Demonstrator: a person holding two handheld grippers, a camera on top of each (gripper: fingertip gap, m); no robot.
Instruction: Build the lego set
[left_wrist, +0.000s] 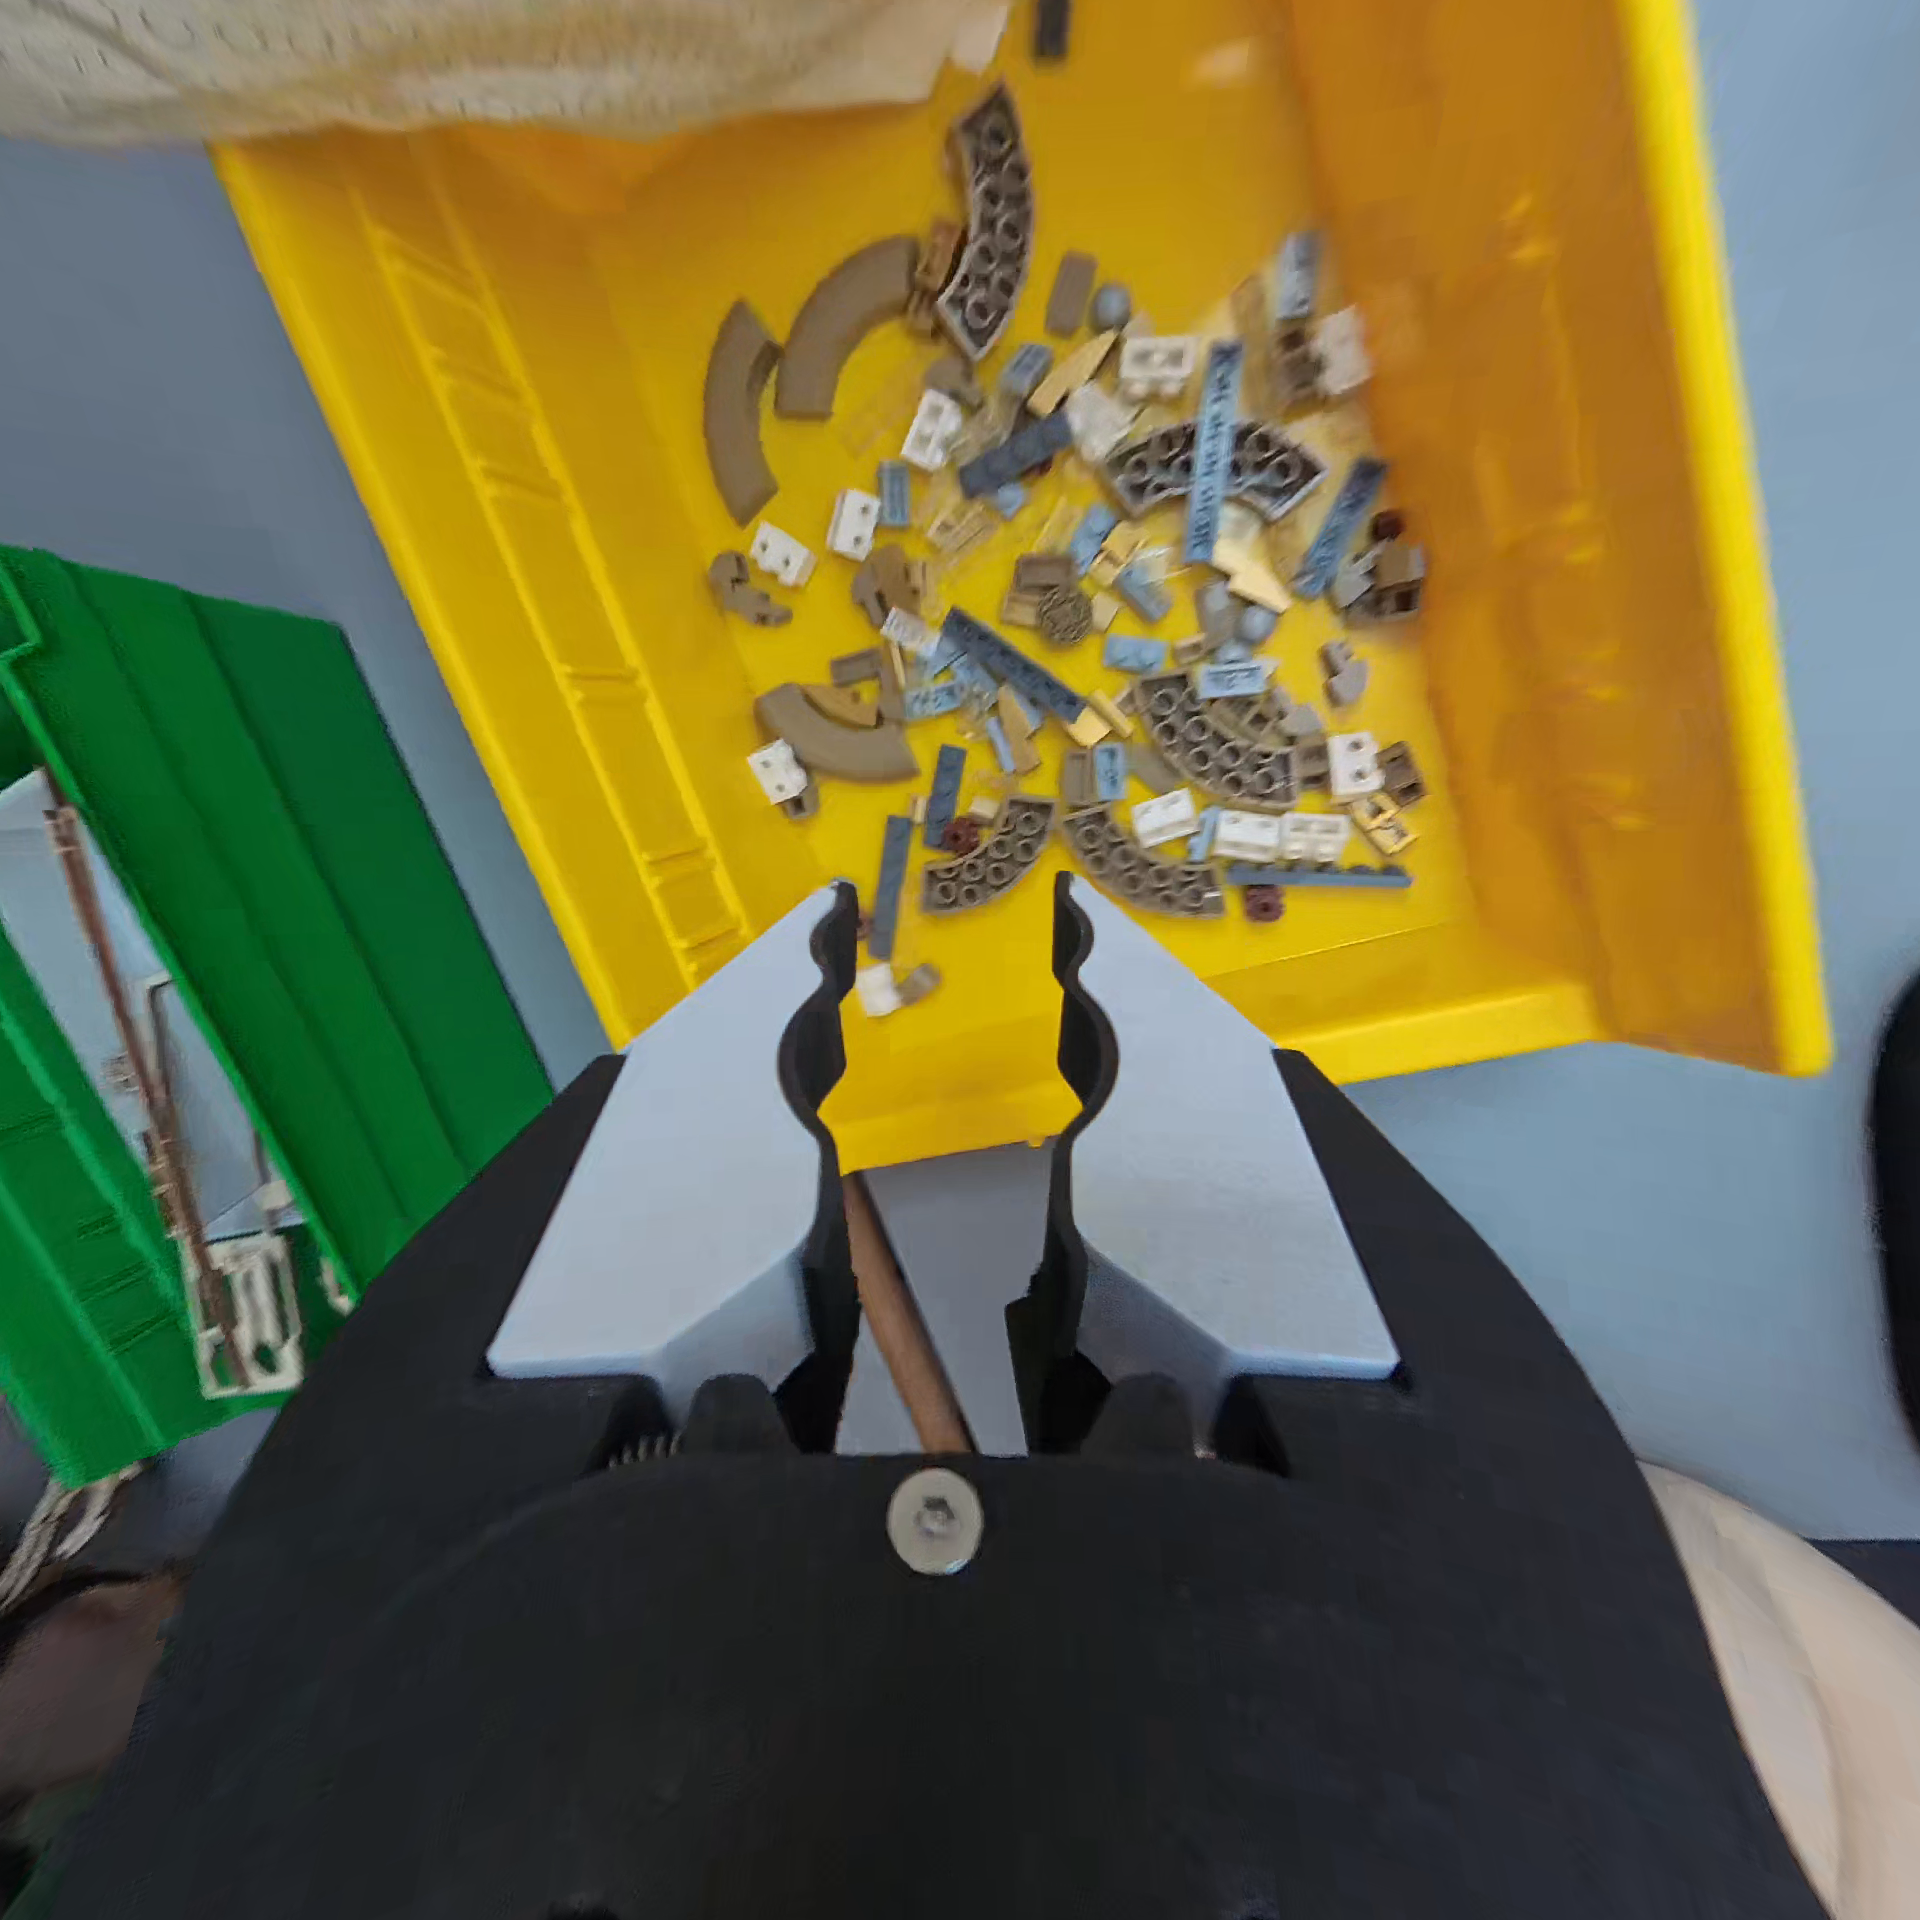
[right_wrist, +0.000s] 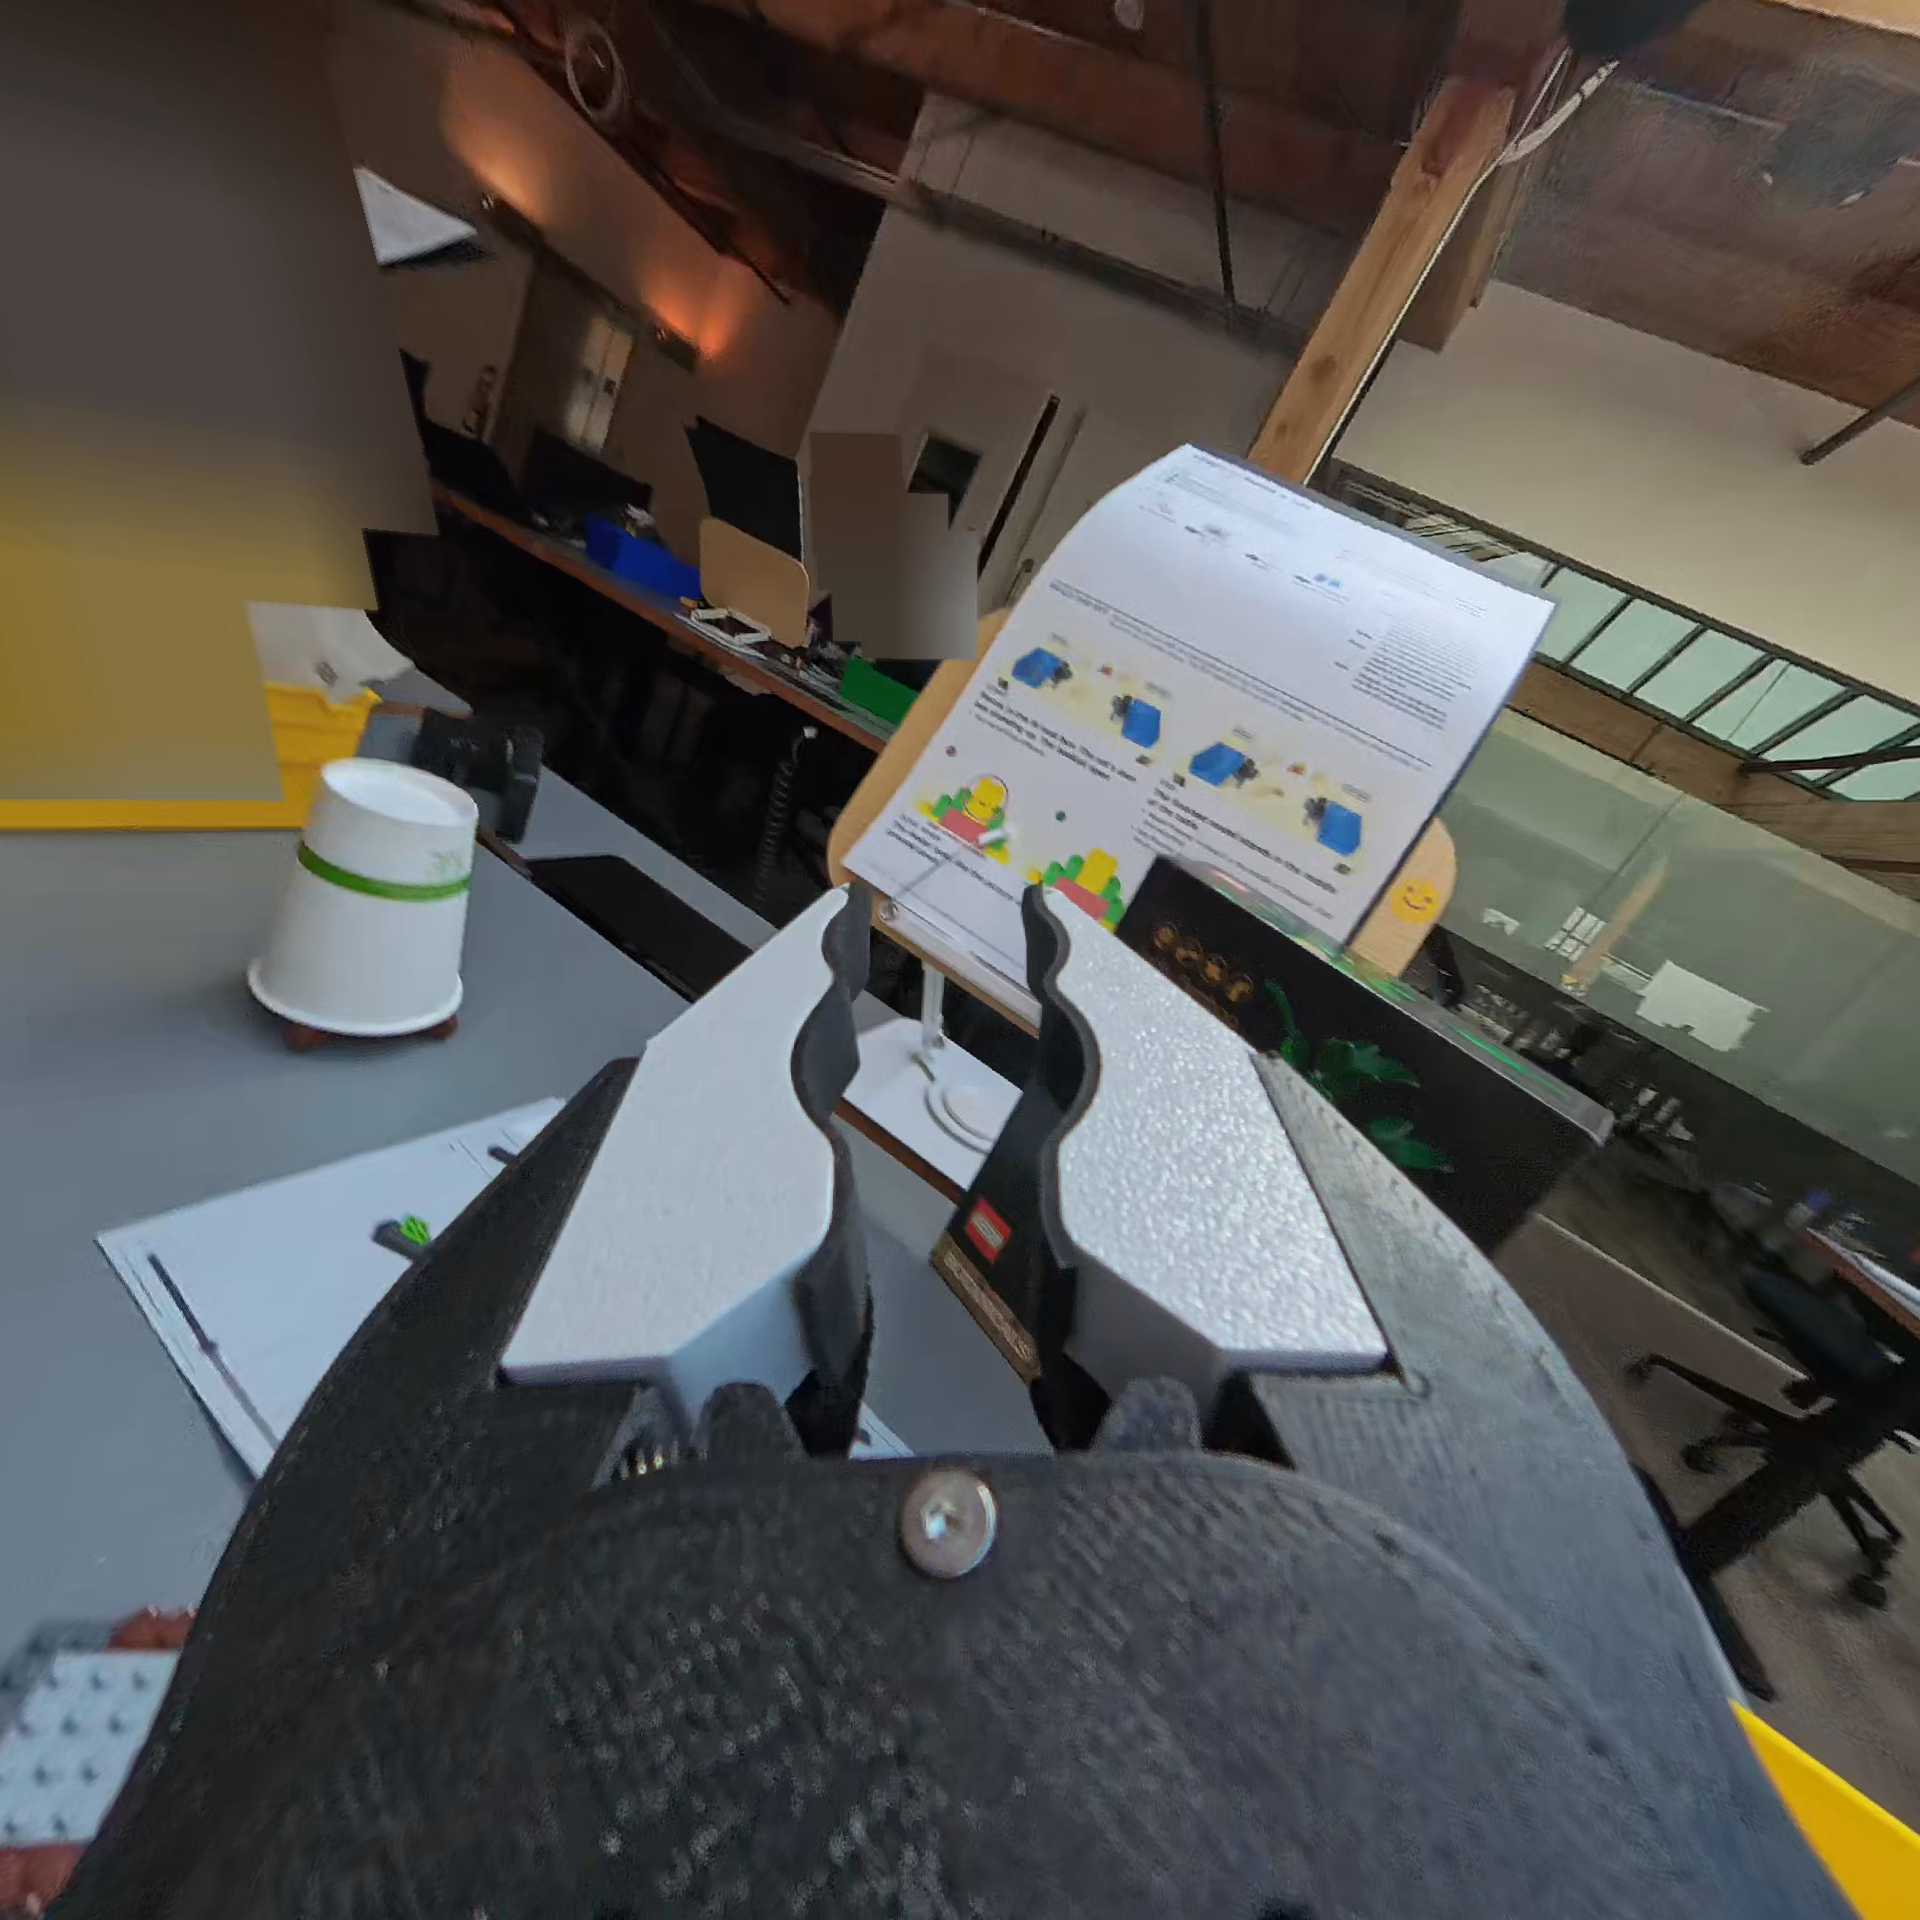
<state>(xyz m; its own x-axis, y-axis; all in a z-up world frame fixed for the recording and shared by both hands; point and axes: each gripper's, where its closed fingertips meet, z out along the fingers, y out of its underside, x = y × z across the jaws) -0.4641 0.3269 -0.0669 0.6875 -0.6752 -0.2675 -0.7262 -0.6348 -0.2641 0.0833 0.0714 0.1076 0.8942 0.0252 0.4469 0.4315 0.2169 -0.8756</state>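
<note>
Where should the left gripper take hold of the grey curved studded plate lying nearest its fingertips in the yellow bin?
Probably from above, across its narrow width. The curved studded plate lies flat, studs up, just ahead of the open left gripper. Closing on the inner and outer arc edges at mid-length looks best; its ends sit close to neighbouring pieces in the yellow bin.

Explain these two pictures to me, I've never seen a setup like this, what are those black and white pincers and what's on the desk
Each picture comes from a camera mounted on a handheld claw; a person holds one in each hand. The left claw is open and empty, pointing down at a yellow bin of loose lego pieces, mostly tan, grey, blue and white. A green bin stands beside it. The right claw is also open and empty, aimed across the grey desk at a printed instruction sheet on a stand. An upside-down paper cup sits on the desk to its left. Nothing is held.
</note>
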